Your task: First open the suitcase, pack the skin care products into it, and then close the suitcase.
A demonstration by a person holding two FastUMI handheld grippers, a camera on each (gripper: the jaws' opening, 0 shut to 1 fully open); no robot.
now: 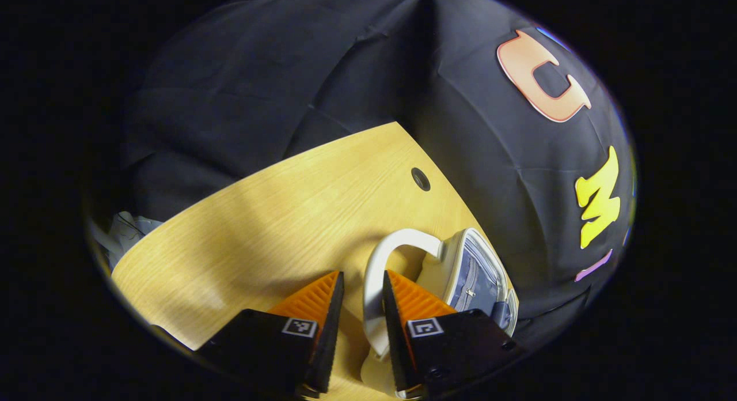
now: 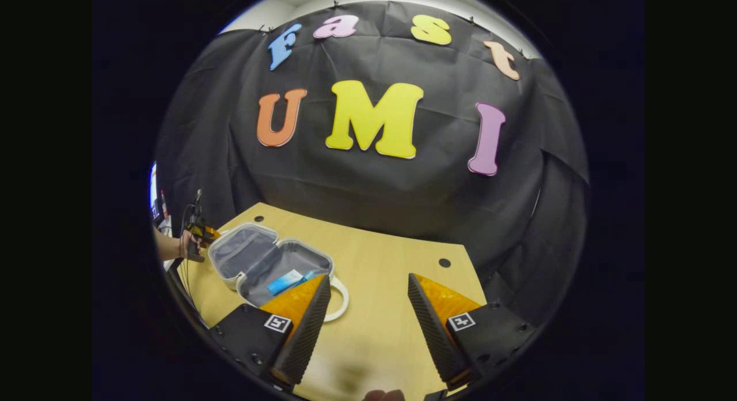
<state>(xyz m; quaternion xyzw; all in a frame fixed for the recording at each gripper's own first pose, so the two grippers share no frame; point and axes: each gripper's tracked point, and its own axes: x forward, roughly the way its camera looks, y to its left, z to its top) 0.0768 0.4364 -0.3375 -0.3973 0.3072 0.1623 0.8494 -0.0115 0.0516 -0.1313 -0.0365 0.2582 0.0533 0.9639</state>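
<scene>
- In the left gripper view the left gripper [image 1: 361, 309] has its fingers a narrow gap apart with the suitcase's white handle [image 1: 377, 274] between them; whether both fingers press on it cannot be told.
- In the right gripper view the right gripper [image 2: 368, 314] hangs over bare table [image 2: 391, 332], jaws spread wide, holding nothing.
- Farther off on the left, the suitcase [image 2: 270, 263] lies open, so opening looks done; a blue skin care product [image 2: 286, 282] already rests in its near half.
- Judged from this, packing is done or nearly so; closing the lid remains.
</scene>
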